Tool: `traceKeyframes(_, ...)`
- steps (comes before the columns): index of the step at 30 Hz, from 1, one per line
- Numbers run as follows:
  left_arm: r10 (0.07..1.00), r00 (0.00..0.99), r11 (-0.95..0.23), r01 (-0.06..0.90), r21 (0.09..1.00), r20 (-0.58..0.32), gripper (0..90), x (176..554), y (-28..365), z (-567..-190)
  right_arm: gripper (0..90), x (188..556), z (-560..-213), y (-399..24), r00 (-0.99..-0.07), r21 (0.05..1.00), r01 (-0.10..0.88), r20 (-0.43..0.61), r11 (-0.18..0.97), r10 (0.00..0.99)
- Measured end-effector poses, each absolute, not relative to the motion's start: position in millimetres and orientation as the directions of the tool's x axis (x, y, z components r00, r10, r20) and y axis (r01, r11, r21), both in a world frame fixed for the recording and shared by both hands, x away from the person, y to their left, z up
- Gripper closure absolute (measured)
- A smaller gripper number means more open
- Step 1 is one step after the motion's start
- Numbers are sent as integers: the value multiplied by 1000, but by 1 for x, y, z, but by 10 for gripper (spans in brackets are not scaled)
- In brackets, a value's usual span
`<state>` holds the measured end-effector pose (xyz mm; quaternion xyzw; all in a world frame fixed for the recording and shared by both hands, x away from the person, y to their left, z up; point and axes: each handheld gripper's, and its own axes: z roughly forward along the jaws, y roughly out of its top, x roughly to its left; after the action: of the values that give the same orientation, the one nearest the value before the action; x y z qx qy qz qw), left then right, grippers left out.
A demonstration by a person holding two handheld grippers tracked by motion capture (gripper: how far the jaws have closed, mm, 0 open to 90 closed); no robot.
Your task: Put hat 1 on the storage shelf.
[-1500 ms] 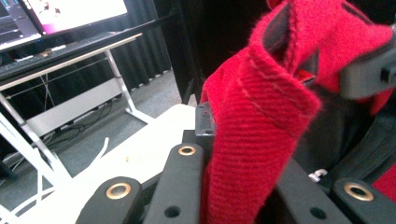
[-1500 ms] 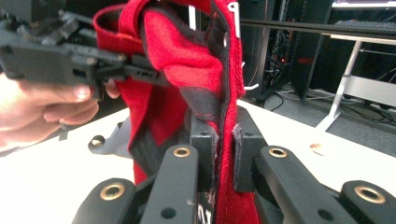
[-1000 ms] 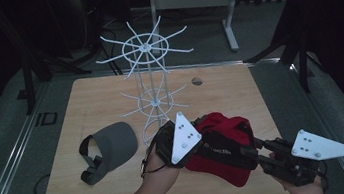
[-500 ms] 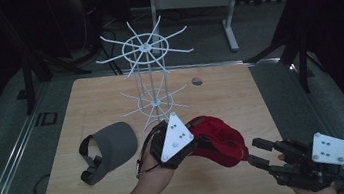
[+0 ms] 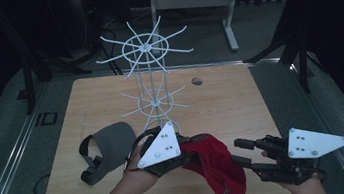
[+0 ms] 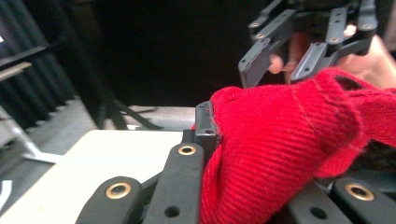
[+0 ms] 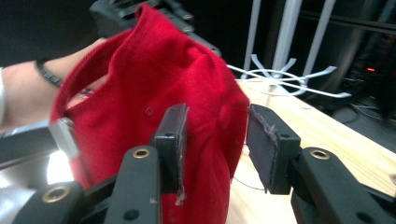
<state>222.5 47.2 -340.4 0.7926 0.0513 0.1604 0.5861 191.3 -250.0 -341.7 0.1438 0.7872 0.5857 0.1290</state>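
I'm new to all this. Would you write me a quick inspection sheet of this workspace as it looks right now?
Surface: light wooden table, with a small round hole near its far edge.
Job's things: red cap, held up off the table; white wire rack upright behind it.
Clutter: grey visor lying to the left.
Grippers: left tool shut on the red cap; right tool open, its jaws just closing a little, apart from the cap in the high view.
Cables: a black one by the left hand.
Surroundings: dark room, grey floor, desk legs behind.
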Motion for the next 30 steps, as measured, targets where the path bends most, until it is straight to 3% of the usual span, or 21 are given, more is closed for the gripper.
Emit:
traceKeyframes(6, 266, 942, -321, -113, 940, 204, 864, 219, 44, -340, 581, 193, -341, -235, -940, 948, 38, -74, 315, 334)
traceKeyframes(9, 260, 943, -325, -118, 938, 209, 864, 219, 42, -341, 656, 197, -342, -231, -943, 944, 42, -71, 328, 324)
traceKeyframes(12, 266, 943, -327, -109, 939, 202, 863, 222, 42, -343, 815, 200, -342, -230, -942, 938, 40, -80, 345, 326)
traceKeyframes(24, 269, 948, -310, -83, 947, 171, 855, 225, 46, -349, 828, 203, -338, -239, -912, 963, 81, -33, 257, 410)
traceKeyframes(28, 275, 946, -324, -74, 943, 169, 758, 226, 48, -350, 829, 203, -335, -243, -898, 968, 80, -34, 238, 438)
traceKeyframes(30, 279, 947, -313, -68, 947, 160, 663, 226, 49, -351, 828, 203, -332, -247, -894, 972, 79, -30, 223, 447)
